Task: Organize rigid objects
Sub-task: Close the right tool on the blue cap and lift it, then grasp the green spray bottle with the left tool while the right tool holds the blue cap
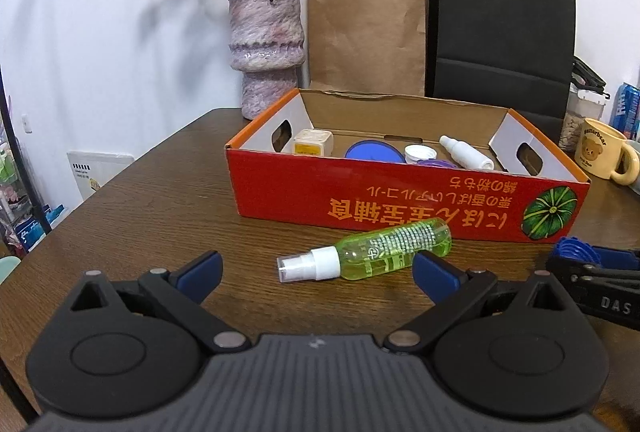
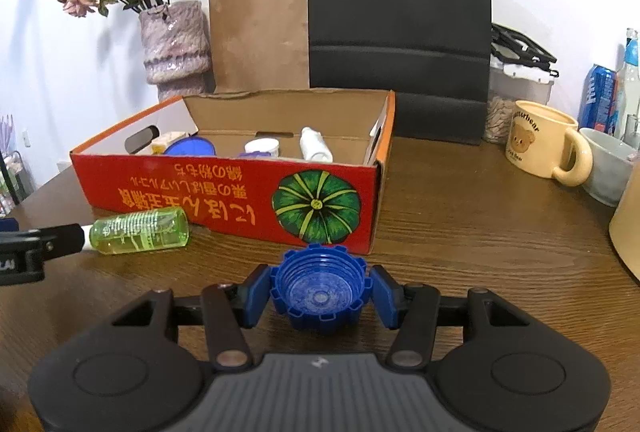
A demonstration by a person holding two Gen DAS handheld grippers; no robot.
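A green spray bottle (image 1: 368,250) lies on its side on the wooden table in front of a red cardboard box (image 1: 400,200). My left gripper (image 1: 316,272) is open around the bottle's white nozzle end. The bottle also shows in the right wrist view (image 2: 140,230). My right gripper (image 2: 320,292) is shut on a blue ribbed cap (image 2: 320,290), held above the table before the box (image 2: 224,200). The box holds a blue lid (image 1: 374,151), a white spray bottle (image 1: 466,152), a white cap (image 1: 420,153) and a small cream jar (image 1: 313,142).
A pink vase of dried roses (image 1: 266,48), a brown paper bag (image 1: 366,32) and a black bag (image 1: 504,28) stand behind the box. A yellow bear mug (image 2: 546,142), a grey cup (image 2: 608,168) and a blue can (image 2: 598,96) stand at the right.
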